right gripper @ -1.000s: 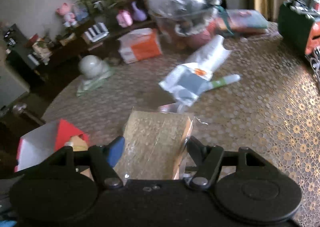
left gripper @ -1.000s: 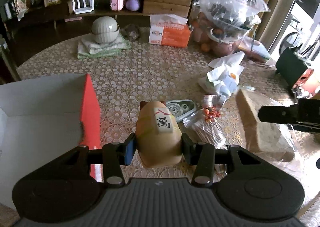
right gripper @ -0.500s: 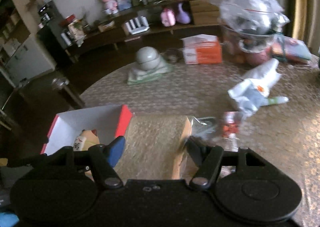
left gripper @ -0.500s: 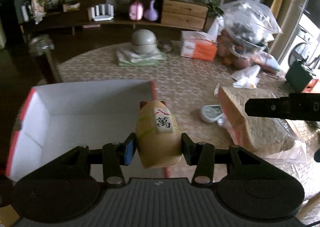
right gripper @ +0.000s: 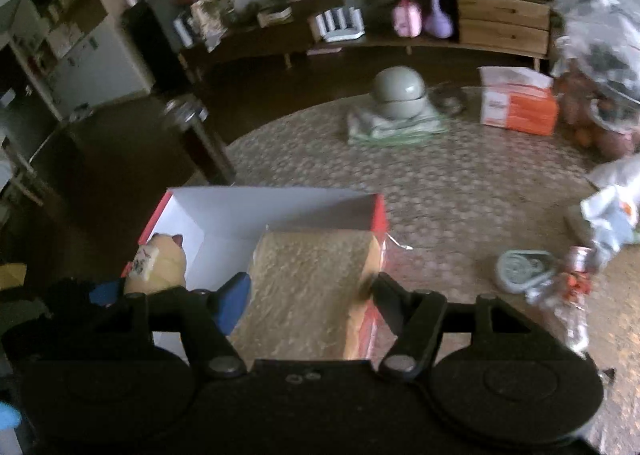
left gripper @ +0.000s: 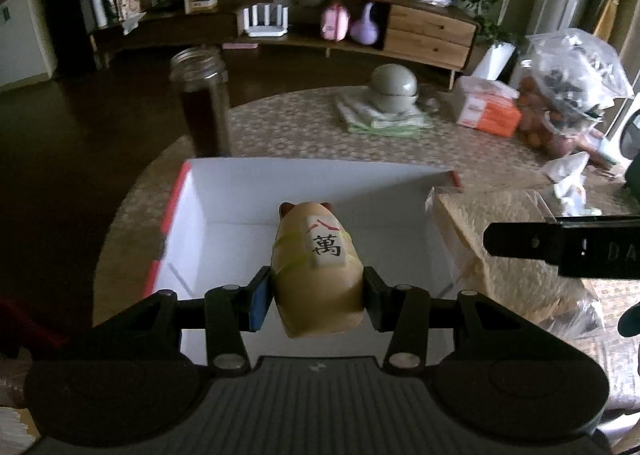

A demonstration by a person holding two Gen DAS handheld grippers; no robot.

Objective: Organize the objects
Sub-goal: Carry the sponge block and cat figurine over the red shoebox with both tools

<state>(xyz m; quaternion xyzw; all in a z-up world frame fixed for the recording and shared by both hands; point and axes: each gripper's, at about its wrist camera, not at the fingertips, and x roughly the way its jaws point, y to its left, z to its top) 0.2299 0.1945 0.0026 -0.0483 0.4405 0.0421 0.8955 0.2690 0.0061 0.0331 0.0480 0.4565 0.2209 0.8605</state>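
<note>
My left gripper is shut on a tan cat figurine with a Chinese-character tile on its back, held over the open white box with red outer walls. My right gripper is shut on a bagged loaf of sliced bread, held over the box's right part. The figurine also shows in the right wrist view at the box's left side. The bread shows in the left wrist view, beside the box's right wall.
A dark glass jar stands behind the box. Grey bowls on folded cloths, an orange-white tissue box and a big bag of fruit stand at the back. A small round tin and wrappers lie to the right.
Both grippers have moved left with their loads, from over the table's middle to over the box. The jar behind the box has come into view.
</note>
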